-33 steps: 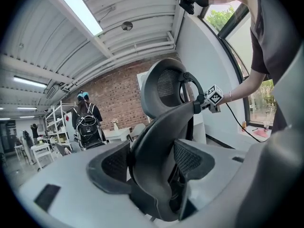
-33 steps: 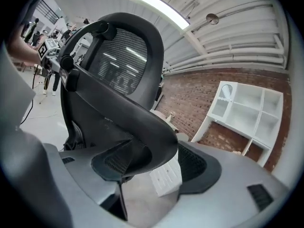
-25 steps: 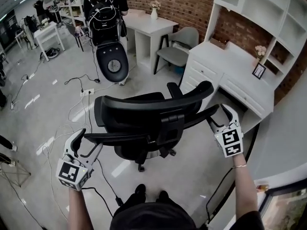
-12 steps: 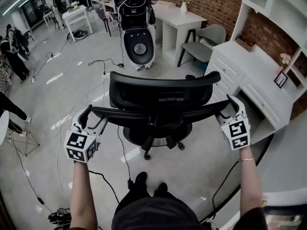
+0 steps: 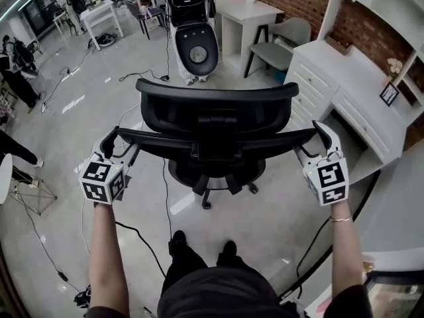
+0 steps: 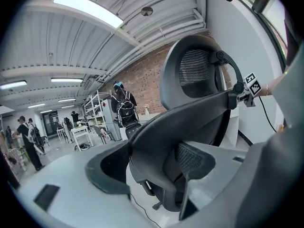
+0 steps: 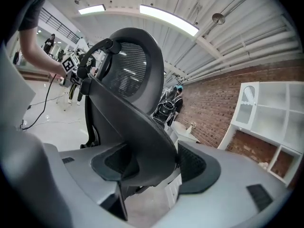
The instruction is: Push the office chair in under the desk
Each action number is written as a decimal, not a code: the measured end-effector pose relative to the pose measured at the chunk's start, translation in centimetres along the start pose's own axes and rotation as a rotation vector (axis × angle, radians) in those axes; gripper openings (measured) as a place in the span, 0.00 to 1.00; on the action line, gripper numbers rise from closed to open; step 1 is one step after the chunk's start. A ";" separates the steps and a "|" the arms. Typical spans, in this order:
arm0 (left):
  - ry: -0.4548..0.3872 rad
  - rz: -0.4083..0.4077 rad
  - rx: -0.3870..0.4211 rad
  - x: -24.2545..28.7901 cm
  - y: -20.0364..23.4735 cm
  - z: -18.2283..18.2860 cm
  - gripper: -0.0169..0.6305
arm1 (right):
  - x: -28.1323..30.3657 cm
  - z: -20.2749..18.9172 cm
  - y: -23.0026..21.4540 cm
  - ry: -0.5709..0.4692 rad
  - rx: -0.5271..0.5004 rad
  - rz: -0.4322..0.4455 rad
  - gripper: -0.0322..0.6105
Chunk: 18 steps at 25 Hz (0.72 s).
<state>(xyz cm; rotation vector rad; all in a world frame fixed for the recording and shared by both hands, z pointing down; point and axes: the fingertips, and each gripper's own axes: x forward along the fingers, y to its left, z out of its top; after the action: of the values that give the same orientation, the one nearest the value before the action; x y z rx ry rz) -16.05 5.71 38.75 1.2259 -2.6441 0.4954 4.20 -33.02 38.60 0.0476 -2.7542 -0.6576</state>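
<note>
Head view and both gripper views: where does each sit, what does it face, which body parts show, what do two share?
Head view: on head, down at office chair; forearms, feet, left tool, right tool.
Left gripper view: on left tool, facing chair's backrest; right wrist.
Right gripper view: on right tool, facing backrest; left arm.
Shared: the chair.

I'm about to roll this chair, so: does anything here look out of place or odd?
The office chair stands out on the open floor, its seat facing the room rather than the white desk at right. Loose cables trail across the floor beside its wheeled base, where castors could catch them.
</note>
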 end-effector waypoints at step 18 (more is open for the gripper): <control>-0.119 -0.310 0.092 5.6 4.0 0.7 0.46 | -3.7 0.7 5.2 0.147 0.131 -0.331 0.49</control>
<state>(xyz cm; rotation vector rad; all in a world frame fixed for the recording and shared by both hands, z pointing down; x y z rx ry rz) -22.76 3.91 38.93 1.7057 -2.4787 0.5085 7.74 -27.74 39.26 0.5670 -2.6634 -0.5273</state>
